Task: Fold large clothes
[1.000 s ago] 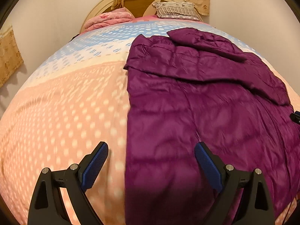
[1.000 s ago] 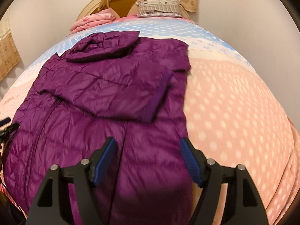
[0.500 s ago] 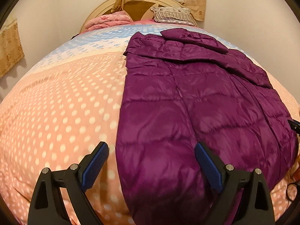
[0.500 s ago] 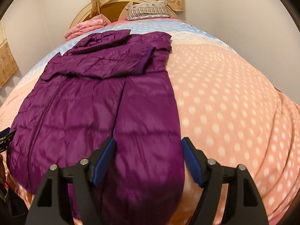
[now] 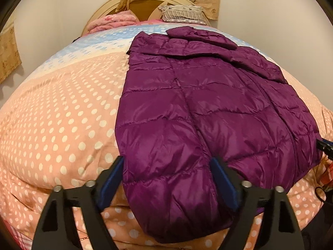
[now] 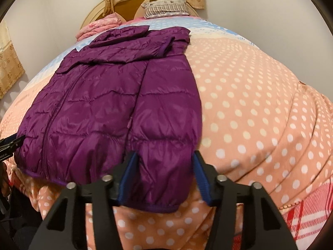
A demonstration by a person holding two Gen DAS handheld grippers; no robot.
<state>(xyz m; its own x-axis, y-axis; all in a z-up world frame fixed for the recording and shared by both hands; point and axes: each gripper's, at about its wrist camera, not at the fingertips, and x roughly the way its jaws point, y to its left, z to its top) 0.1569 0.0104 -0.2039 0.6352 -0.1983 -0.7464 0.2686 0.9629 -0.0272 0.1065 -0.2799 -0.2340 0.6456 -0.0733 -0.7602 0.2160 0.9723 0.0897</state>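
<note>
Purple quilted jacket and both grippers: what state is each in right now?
Purple quilted jacket: spread flat on the polka-dot bedspread, sleeves folded across the chest, hem over the bed edge.
Left gripper: open, straddling the hem.
Right gripper: open, straddling the hem's other corner.

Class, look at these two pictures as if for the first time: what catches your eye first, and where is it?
First comes the purple puffer jacket, spread flat along the bed with one sleeve folded across its chest near the far end. Under it lies the peach dotted quilt, which fills most of both views. Nearest the camera, each gripper, left and right, stands open around the jacket's near hem.
</note>
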